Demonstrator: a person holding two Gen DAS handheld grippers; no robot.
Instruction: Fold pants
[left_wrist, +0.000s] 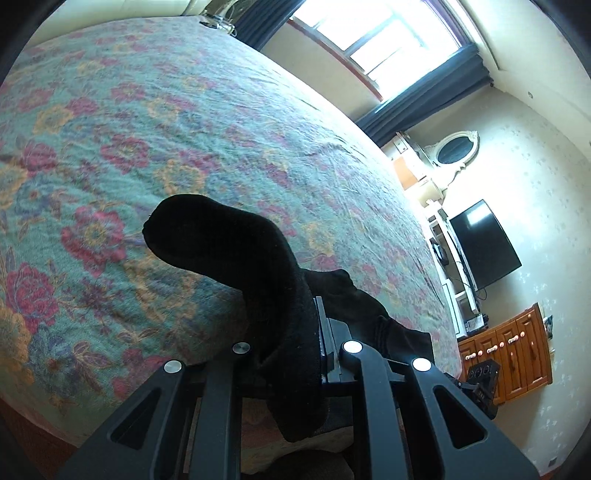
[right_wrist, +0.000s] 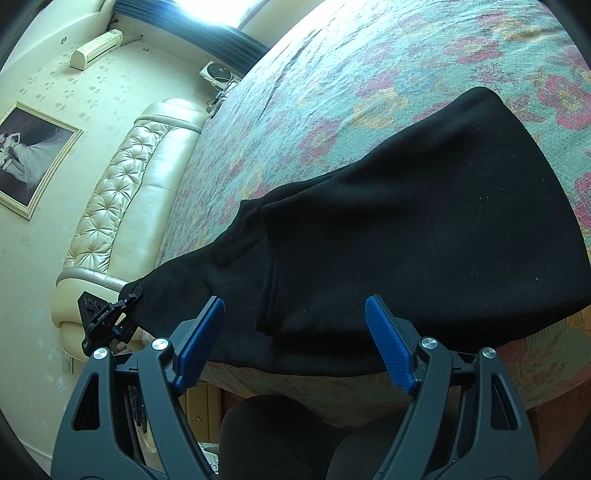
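Right wrist view showed the bed (right_wrist: 369, 66) under its floral cover, with the black pants (right_wrist: 424, 229) lying across its near edge, thick and matte, one layer overlapping another along a stitched hem. At the far left, one end of the pants was raised off the bed, pinched in the left gripper (right_wrist: 123, 314); in the left wrist view that gripper (left_wrist: 295, 350) had its fingers clamped on a bunched roll of fabric curling upward. The right gripper (right_wrist: 295, 343) hovered just before the pants, fingers (right_wrist: 201, 341) wide apart, holding nothing. Likely risks: the heavy cloth, held at one point, could slip free or drag the rest off the bed edge, and lifting alone might skew the fold.
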